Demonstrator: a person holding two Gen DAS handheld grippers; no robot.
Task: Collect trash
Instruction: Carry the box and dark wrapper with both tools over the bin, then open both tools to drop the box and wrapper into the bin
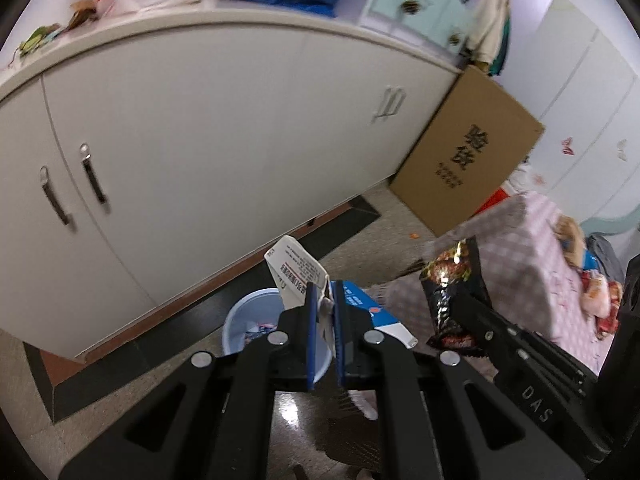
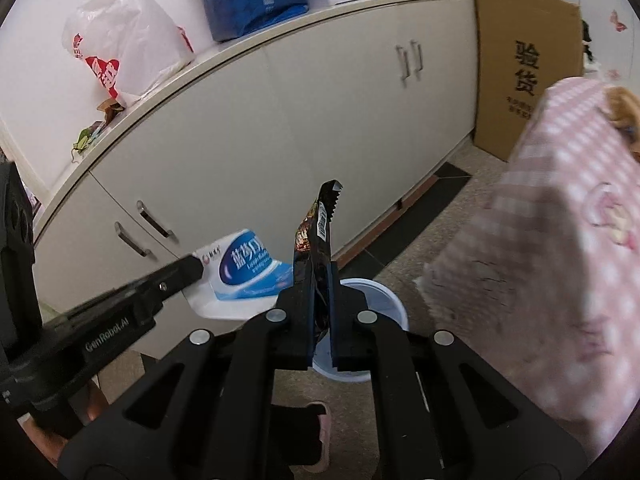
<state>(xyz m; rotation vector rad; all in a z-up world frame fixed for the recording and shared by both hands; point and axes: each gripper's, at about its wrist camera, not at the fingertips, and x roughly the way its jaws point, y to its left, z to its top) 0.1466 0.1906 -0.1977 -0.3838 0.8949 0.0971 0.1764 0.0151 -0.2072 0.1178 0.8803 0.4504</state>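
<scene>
My left gripper (image 1: 324, 296) is shut on a flattened white and blue carton (image 1: 298, 270), held above a pale blue trash bin (image 1: 248, 320) on the floor. The carton also shows in the right wrist view (image 2: 244, 268). My right gripper (image 2: 321, 276) is shut on a black snack wrapper (image 2: 318, 224), held upright over the same bin (image 2: 376, 300). In the left wrist view the wrapper (image 1: 446, 296) and the right gripper (image 1: 468, 280) sit to the right of the carton. The bin holds some trash.
A long white cabinet (image 1: 208, 128) with metal handles runs behind the bin. A cardboard box (image 1: 468, 152) leans at its end. A pink checked cloth (image 2: 560, 232) covers furniture on the right. Bags (image 2: 128, 40) lie on the cabinet top.
</scene>
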